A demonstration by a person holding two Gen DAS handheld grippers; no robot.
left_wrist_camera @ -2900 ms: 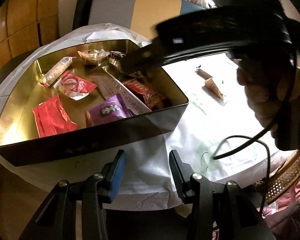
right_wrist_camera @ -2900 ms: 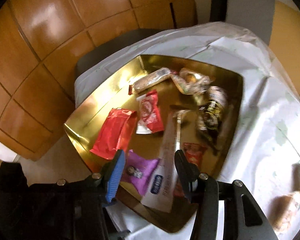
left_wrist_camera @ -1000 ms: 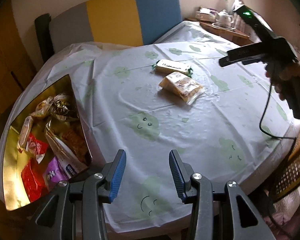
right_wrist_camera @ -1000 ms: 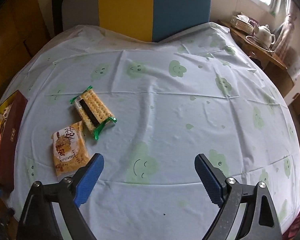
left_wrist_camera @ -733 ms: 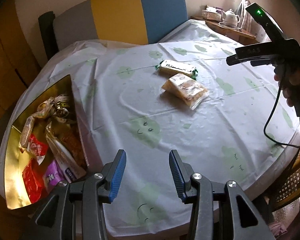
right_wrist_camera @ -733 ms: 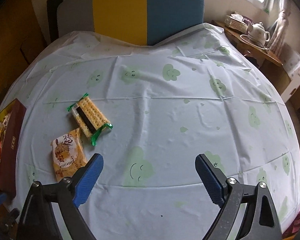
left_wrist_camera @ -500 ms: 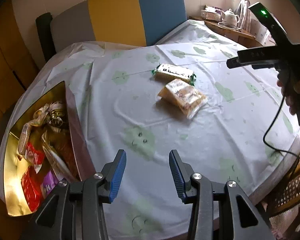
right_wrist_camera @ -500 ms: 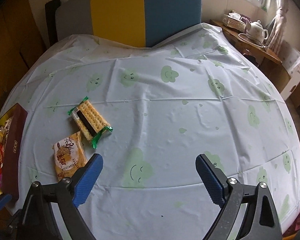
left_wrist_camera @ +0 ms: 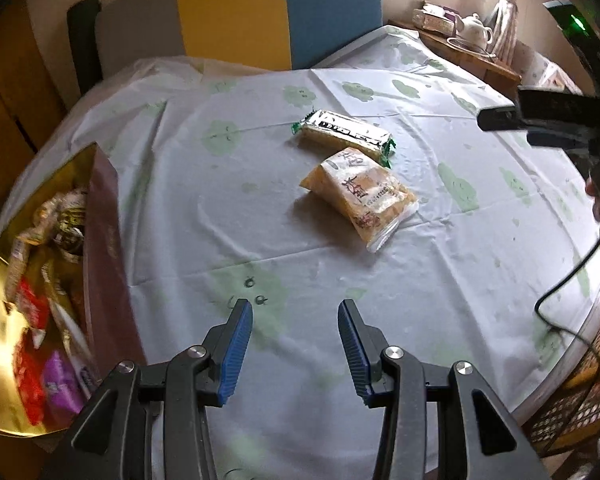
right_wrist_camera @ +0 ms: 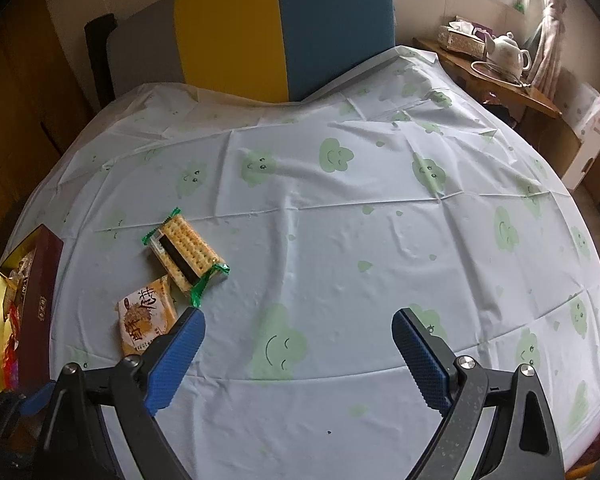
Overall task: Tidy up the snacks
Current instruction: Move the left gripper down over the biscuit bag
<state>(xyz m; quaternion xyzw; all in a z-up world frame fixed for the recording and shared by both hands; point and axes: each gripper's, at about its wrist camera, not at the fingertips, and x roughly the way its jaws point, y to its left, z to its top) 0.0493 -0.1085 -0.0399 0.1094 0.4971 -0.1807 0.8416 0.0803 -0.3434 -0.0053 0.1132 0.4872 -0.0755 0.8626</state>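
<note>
A gold-lined box (left_wrist_camera: 104, 240) with several wrapped snacks stands at the table's left edge; it also shows in the right wrist view (right_wrist_camera: 40, 300). Two snacks lie on the tablecloth: a cracker pack with green ends (left_wrist_camera: 344, 132) (right_wrist_camera: 186, 254) and an orange packet (left_wrist_camera: 360, 192) (right_wrist_camera: 146, 320) beside it. My left gripper (left_wrist_camera: 296, 320) is open and empty, above the cloth short of the orange packet. My right gripper (right_wrist_camera: 298, 332) is wide open and empty, to the right of both snacks; its body shows in the left wrist view (left_wrist_camera: 548, 116).
The round table has a white cloth with green smiley clouds (right_wrist_camera: 340, 208). A grey, yellow and blue seat back (right_wrist_camera: 276, 28) stands behind it. A side table with a teapot (right_wrist_camera: 504, 54) is at the far right. A wicker chair (left_wrist_camera: 584, 396) is near the right edge.
Both grippers left the box and swung right over the open cloth. Over the last second the left gripper moved closer to the two snacks. The right gripper opened wide and hardly moved.
</note>
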